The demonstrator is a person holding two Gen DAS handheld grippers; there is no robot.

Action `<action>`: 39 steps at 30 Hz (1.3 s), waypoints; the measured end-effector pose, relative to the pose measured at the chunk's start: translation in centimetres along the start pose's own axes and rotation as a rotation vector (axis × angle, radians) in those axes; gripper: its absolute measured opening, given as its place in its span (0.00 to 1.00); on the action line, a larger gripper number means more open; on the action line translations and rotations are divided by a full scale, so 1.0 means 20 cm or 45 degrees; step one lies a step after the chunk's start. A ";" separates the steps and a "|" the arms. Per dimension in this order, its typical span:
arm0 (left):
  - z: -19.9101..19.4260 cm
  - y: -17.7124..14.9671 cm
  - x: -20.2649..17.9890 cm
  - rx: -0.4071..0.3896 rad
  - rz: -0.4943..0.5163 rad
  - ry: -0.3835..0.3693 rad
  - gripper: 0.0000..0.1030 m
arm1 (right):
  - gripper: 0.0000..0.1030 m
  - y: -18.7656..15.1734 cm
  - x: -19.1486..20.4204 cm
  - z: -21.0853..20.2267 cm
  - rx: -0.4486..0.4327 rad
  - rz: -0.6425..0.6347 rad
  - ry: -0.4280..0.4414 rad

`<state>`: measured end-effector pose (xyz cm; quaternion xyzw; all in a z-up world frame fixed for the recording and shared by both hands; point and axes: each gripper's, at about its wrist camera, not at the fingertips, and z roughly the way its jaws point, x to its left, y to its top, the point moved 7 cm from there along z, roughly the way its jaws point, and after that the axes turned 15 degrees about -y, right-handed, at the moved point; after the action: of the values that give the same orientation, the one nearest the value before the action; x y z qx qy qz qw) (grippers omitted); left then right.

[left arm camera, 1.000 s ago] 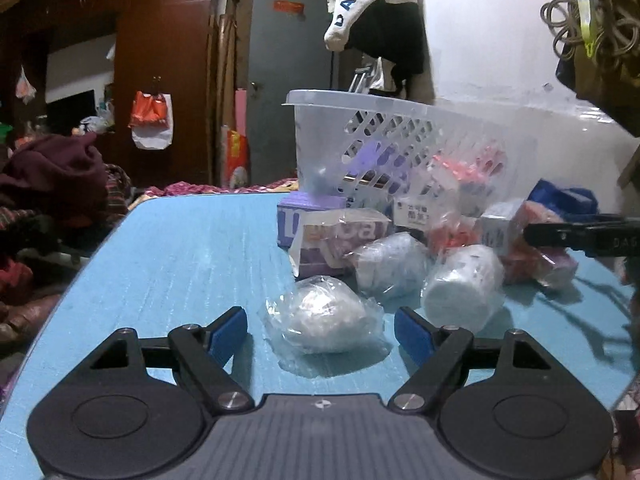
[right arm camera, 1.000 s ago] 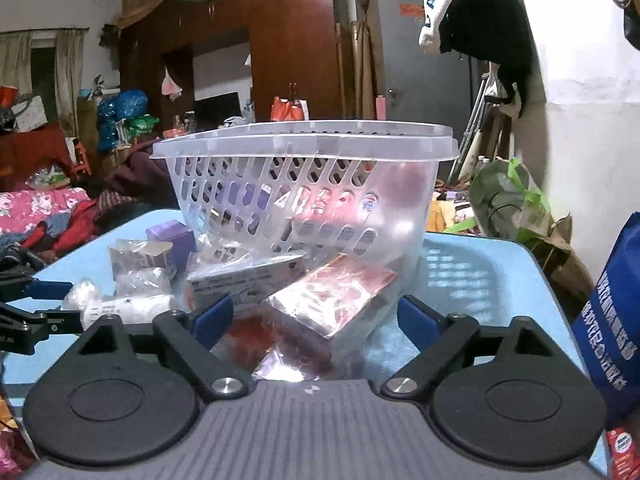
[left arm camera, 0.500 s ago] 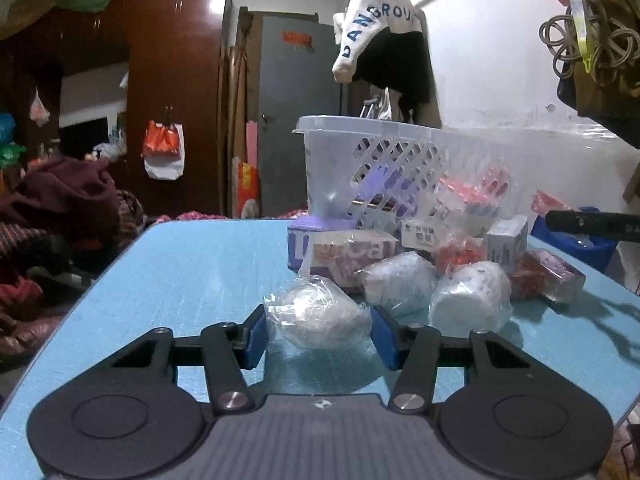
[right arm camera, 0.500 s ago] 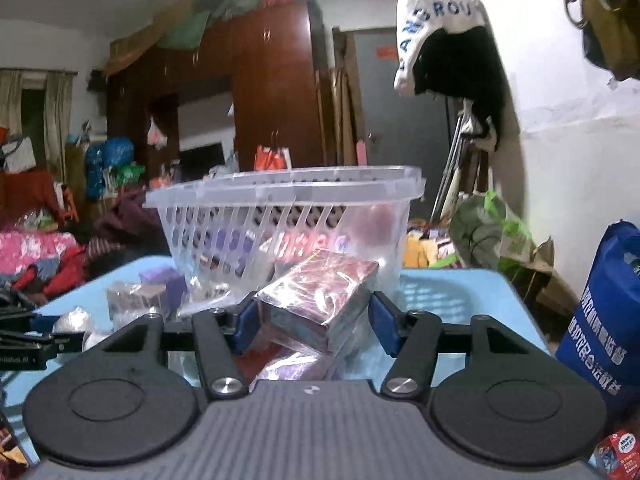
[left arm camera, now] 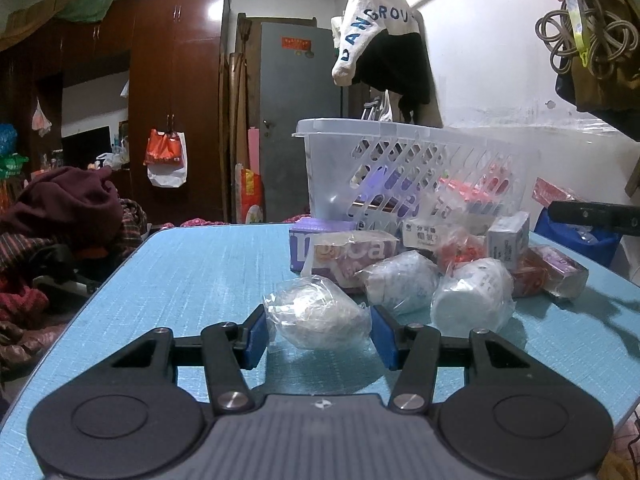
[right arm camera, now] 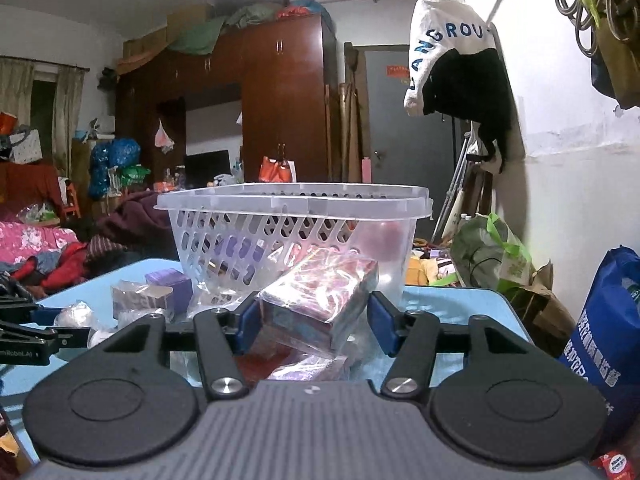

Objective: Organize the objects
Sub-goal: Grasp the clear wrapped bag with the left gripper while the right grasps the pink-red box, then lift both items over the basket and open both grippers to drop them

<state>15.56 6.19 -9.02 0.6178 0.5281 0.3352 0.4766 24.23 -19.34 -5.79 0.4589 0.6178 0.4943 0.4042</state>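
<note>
My left gripper (left arm camera: 318, 334) is shut on a white plastic-wrapped bundle (left arm camera: 318, 318) and holds it just above the blue table (left arm camera: 192, 272). My right gripper (right arm camera: 316, 326) is shut on a red shiny wrapped box (right arm camera: 320, 300), lifted and tilted in front of the clear plastic basket (right arm camera: 296, 232). The basket (left arm camera: 400, 168) also shows in the left wrist view behind a pile of wrapped packets and boxes (left arm camera: 432, 256). It holds several purple and red packs.
A blue shopping bag (right arm camera: 608, 344) hangs past the table's right edge. A green bag (right arm camera: 496, 256) and clutter lie behind the table. Clothes (left arm camera: 60, 216) are heaped to the left. A jacket (left arm camera: 384, 52) hangs on the white wall.
Both grippers closed from open: the left onto the white bundle, the right onto the red box. Both have since lifted their objects slightly.
</note>
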 end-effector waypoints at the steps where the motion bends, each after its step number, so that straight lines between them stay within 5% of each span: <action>1: 0.00 0.00 0.00 -0.002 0.001 0.000 0.55 | 0.58 0.00 0.00 0.00 -0.005 0.003 0.001; 13: -0.01 0.00 0.00 -0.018 0.024 0.008 0.55 | 0.57 0.01 -0.01 -0.04 -0.065 0.021 0.003; 22: -0.07 0.07 0.06 -0.103 -0.134 -0.048 0.55 | 0.56 0.05 0.00 -0.15 -0.205 0.030 0.013; 26: -0.21 0.23 -0.01 -0.244 -0.056 -0.079 0.55 | 0.56 0.15 0.00 -0.21 -0.271 0.036 0.026; 31: -0.17 0.52 -0.09 -0.280 0.011 -0.180 0.55 | 0.56 0.35 0.05 -0.19 -0.299 -0.007 0.078; 39: 0.33 0.91 -0.09 -0.099 -0.075 -0.180 0.56 | 0.56 0.65 0.11 0.28 -0.123 -0.071 0.052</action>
<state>27.30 3.06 6.21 0.6051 0.4976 0.2969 0.5459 31.17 -14.76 5.78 0.4113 0.6138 0.5213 0.4270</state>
